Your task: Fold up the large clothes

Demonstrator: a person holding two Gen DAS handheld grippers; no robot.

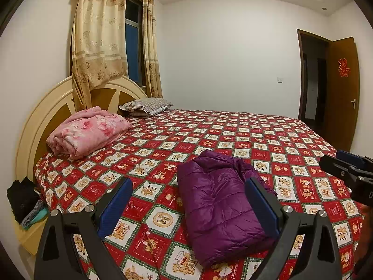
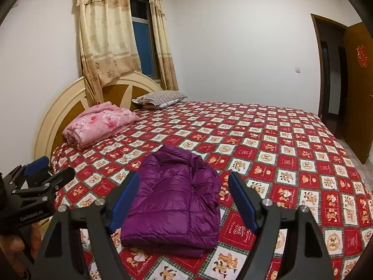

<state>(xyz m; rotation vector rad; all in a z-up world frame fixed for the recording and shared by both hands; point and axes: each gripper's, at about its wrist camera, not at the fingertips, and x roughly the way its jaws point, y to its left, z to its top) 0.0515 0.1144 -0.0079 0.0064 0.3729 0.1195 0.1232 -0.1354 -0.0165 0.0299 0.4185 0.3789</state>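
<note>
On the near side of the bed, sitting on the red bear-print cover, is the purple puffer jacket, already packed into a thick, roughly square bundle with the collar end pointing away toward the far side. Both tongs are pulled back above it: the left gripper has its 2 blue pads spread wide with nothing between them, and the right gripper is the same, wide and holding nothing.

My guess on handling: it's quilted shiny nylon, so light, squishy and pretty slippery. Folds like that tend to spring back up and the layers slide over each other. If it needs another fold or a move, I'd pinch through the full stack at the 2 near corners, or along the thick folded edge, not just the top layer. Grab only the outer shell and it'll probably slip or unroll.
</note>
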